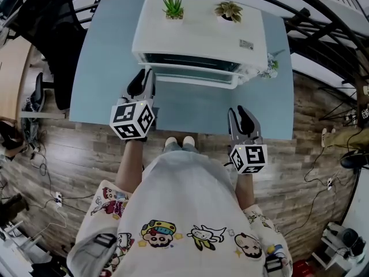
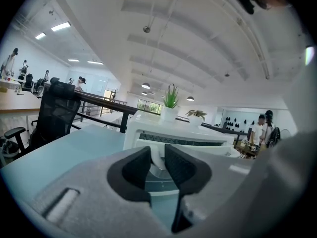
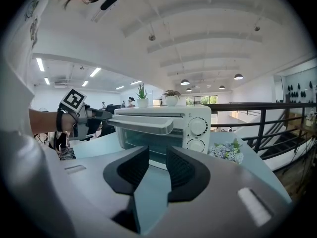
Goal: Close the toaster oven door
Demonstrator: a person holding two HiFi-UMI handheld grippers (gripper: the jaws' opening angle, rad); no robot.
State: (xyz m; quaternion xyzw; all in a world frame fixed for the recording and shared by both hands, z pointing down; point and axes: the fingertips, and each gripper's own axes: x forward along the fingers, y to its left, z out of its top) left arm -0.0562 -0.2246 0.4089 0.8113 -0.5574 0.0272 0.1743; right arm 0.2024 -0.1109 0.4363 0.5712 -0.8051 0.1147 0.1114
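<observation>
The left gripper [image 1: 144, 81] has its fingers clamped on the left end of the door handle [image 2: 157, 158]. The toaster oven [image 1: 199, 33] stands at the back of the table [image 1: 109, 68], its door [image 3: 143, 124] half-raised with the long edge running crosswise. The right gripper [image 1: 243, 120], fingers apart and empty, sits well back, so closing looks like the left's job: up and away toward the oven.

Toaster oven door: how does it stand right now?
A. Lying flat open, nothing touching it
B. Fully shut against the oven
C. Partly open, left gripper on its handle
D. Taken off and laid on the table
C: in the right gripper view the toaster oven door stands out from the oven's front, and the left gripper has its jaws closed on the handle.
</observation>
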